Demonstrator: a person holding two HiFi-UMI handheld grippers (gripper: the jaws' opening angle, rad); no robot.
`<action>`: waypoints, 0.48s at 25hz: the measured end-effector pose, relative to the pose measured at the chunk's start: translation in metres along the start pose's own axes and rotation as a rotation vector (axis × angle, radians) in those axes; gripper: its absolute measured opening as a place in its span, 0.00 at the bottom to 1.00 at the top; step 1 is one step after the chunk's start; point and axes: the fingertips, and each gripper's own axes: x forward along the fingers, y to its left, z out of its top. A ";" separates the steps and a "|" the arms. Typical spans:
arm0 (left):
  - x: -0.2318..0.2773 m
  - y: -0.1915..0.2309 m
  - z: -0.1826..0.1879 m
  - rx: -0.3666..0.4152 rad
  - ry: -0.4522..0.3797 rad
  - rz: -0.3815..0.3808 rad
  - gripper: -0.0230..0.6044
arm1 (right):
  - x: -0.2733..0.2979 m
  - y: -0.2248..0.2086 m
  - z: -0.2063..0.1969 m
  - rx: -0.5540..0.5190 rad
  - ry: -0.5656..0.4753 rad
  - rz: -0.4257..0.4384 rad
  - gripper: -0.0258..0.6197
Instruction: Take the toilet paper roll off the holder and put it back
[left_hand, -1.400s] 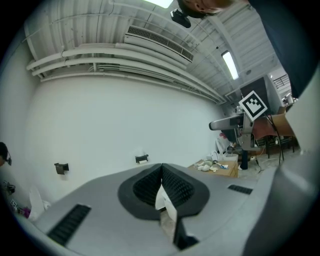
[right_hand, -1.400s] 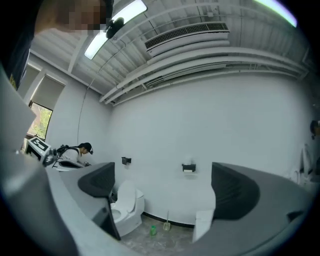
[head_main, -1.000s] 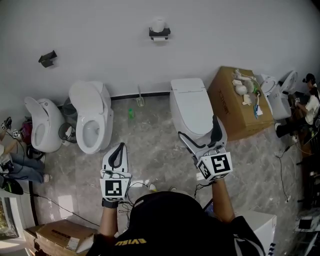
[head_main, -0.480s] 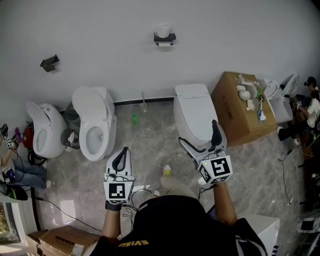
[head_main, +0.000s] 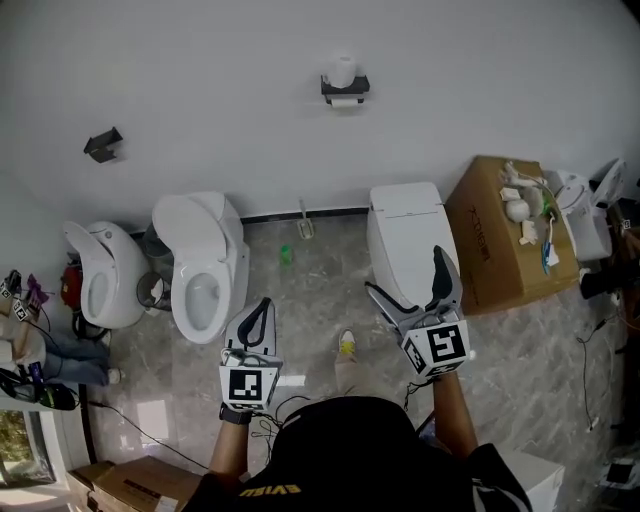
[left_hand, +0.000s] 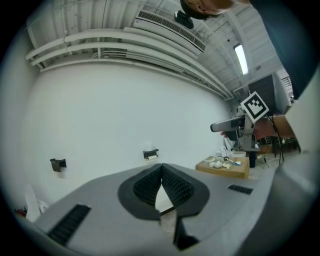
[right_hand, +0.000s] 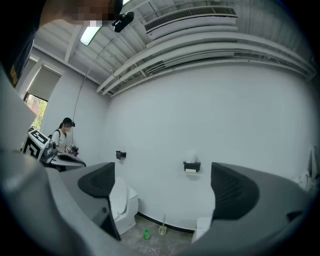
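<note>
A white toilet paper roll (head_main: 345, 70) stands on top of a black wall holder (head_main: 345, 90), high on the white wall. In the right gripper view the holder (right_hand: 191, 166) shows between the jaws, far off. In the left gripper view the holder (left_hand: 150, 154) sits just above the jaw tips. Both grippers are well short of the wall. My left gripper (head_main: 262, 308) is shut with nothing in it; its pads (left_hand: 172, 186) meet. My right gripper (head_main: 407, 275) is open and empty, held over a closed toilet (head_main: 405, 235).
An open-lid toilet (head_main: 205, 265) and another (head_main: 100, 285) stand left. A cardboard box (head_main: 500, 235) with loose items stands right. A second black holder (head_main: 103, 143) hangs at the left. A green bottle (head_main: 287, 255) and a brush (head_main: 305, 222) are on the floor. Another person (right_hand: 62, 135) stands left.
I have stepped towards the wall: the holder, toilets and box have slid down and right in the head view. Both grippers keep their states.
</note>
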 end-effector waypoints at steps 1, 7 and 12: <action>0.016 0.003 0.003 0.001 0.000 0.004 0.05 | 0.013 -0.011 0.000 0.004 -0.001 0.002 0.95; 0.113 0.009 0.020 0.011 -0.005 0.000 0.05 | 0.078 -0.077 0.006 -0.015 -0.024 0.013 0.95; 0.191 0.003 0.032 -0.014 -0.031 -0.006 0.05 | 0.119 -0.127 0.011 -0.019 -0.057 0.028 0.95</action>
